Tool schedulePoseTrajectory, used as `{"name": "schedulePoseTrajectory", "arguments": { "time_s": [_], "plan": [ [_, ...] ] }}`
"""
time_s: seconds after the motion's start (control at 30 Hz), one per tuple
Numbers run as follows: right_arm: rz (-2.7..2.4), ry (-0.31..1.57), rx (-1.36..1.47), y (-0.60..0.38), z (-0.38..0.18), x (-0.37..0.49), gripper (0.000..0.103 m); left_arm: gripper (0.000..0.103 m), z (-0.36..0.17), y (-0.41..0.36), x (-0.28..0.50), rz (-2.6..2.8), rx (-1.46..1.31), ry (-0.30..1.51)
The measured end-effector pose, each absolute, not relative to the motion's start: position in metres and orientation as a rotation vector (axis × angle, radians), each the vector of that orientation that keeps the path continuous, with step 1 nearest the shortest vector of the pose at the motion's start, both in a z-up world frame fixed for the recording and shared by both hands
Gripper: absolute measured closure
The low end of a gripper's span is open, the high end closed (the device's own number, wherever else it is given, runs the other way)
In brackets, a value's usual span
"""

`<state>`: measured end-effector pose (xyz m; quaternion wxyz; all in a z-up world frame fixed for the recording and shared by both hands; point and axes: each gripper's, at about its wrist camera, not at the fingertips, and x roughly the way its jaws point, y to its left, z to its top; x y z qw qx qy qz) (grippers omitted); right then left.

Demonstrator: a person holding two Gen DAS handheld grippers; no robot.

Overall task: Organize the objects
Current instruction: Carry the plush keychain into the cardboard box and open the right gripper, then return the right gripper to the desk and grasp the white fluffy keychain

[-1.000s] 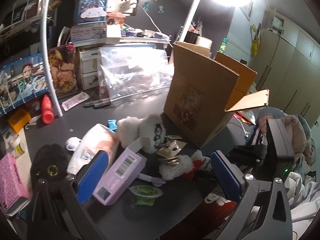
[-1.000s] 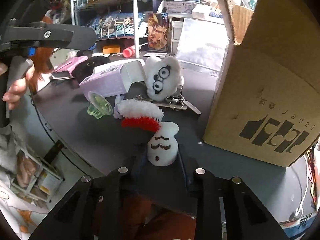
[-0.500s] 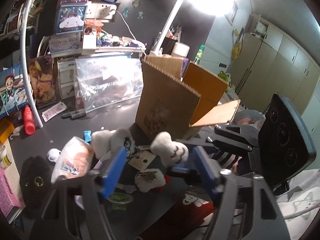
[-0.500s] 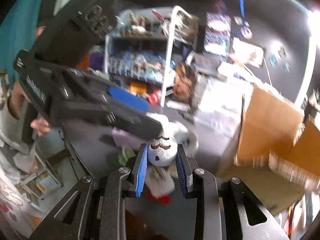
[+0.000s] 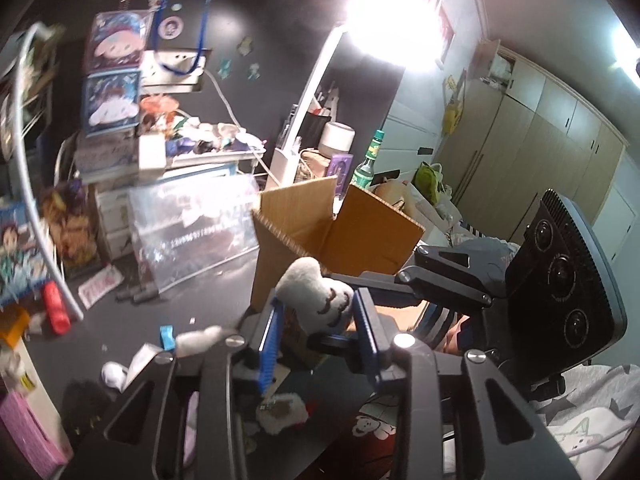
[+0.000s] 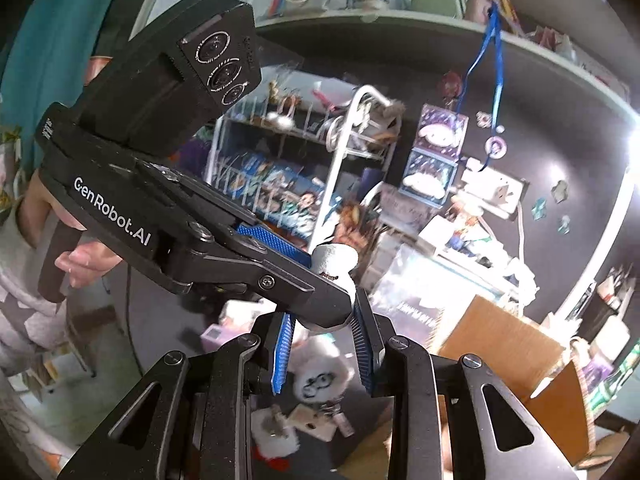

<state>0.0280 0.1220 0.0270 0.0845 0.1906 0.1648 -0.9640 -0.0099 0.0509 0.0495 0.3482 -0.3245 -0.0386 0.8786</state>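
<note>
Two grippers meet on one item: a small white plush charm with stitched black moustache marks (image 5: 316, 294), held in the air just short of the open brown cardboard box (image 5: 340, 232). The left gripper (image 5: 318, 330) has its blue ribbed pads at either side of the plush; whether they press it or only bracket it, I cannot tell. The right gripper (image 6: 324, 350) likewise straddles the plush's lower part, with the left tool's finger crossing in front; grip unclear. Judged a hand-over or a carry to the box.

Progress: early. Nothing is visible inside the box. Left to sort on the dark tabletop (image 5: 200, 300): a white plush with round black glasses (image 6: 320, 378), a red-and-white fluffy charm (image 5: 284, 416), a pink box (image 5: 24, 436).

Room: cluttered, dim, with a glaring lamp (image 5: 384, 20) and beige wardrobe doors (image 5: 532, 152).
</note>
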Motion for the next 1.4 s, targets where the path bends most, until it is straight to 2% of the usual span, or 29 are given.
{"name": "schedulePoseTrajectory", "arguments": {
  "time_s": [0.4, 0.77, 0.83, 0.9, 0.93, 0.97, 1.0, 1.03, 1.07, 1.23, 1.4],
  "plan": [
    [-3.004, 0.174, 0.741, 0.2, 0.046, 0.018, 0.08, 0.071, 0.067, 0.134, -0.076, 2.169, -0.994, 0.045],
    [-2.983, -0.043, 1.072, 0.254, 0.028, 0.0, 0.08, 0.071, 0.038, 0.186, -0.118, 2.099, -1.182, 0.135],
    [-2.969, -0.06, 1.124, 0.258, 0.024, -0.002, 0.079, 0.067, 0.033, 0.191, -0.12, 2.099, -1.205, 0.158],
    [-2.956, -0.07, 1.159, 0.26, 0.02, -0.004, 0.077, 0.047, 0.03, 0.192, -0.121, 2.13, -1.217, 0.2],
    [-2.954, -0.07, 1.171, 0.261, 0.019, -0.004, 0.073, 0.041, 0.029, 0.193, -0.12, 2.15, -1.218, 0.224],
    [-2.955, -0.067, 1.182, 0.261, 0.019, -0.004, 0.063, 0.032, 0.028, 0.192, -0.12, 2.167, -1.215, 0.239],
    [-2.963, -0.058, 1.188, 0.261, 0.019, -0.003, 0.057, 0.027, 0.029, 0.191, -0.12, 2.181, -1.212, 0.248],
    [-2.971, -0.046, 1.192, 0.262, 0.019, -0.004, 0.047, 0.025, 0.03, 0.189, -0.119, 2.193, -1.206, 0.252],
    [-2.981, -0.033, 1.193, 0.261, 0.019, -0.003, 0.044, 0.023, 0.032, 0.186, -0.118, 2.198, -1.198, 0.249],
    [-2.963, -0.059, 1.149, 0.259, 0.024, -0.001, 0.044, 0.021, 0.047, 0.169, -0.11, 2.246, -1.136, 0.219],
    [-2.949, -0.051, 0.956, 0.24, 0.042, 0.015, 0.043, 0.008, 0.074, 0.138, -0.086, 2.361, -1.015, 0.235]
  ]
}}
